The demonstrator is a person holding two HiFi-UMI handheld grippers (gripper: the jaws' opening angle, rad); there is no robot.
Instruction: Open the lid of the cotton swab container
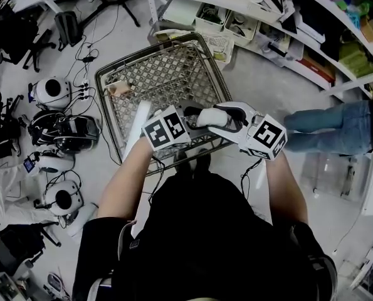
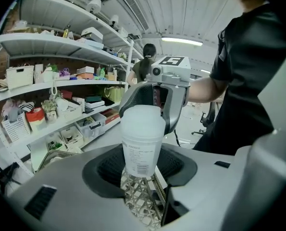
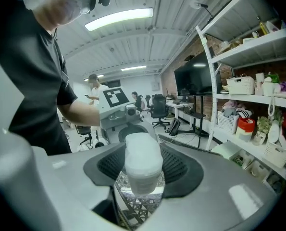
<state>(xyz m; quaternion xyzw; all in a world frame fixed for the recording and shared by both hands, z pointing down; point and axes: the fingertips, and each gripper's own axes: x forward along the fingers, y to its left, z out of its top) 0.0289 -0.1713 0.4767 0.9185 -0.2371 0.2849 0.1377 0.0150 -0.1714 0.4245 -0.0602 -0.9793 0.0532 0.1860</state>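
**A:** Cart (image 1: 167, 68) mesh sits under your hands. Where's the container (image 2: 142, 153)?

**B:** Lengthwise between your fingers. Your left gripper (image 2: 142, 170) pinches its body and your right gripper (image 3: 143, 172) pinches the lid (image 3: 143, 155). I'd pull straight along that line.

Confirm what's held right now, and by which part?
Left gripper clamps the cotton swab container by its labelled body. Right gripper has the lid between its jaws; firm contact can't be told.

Lab: stocked shelves (image 2: 61, 83), shopping cart (image 1: 161, 74).
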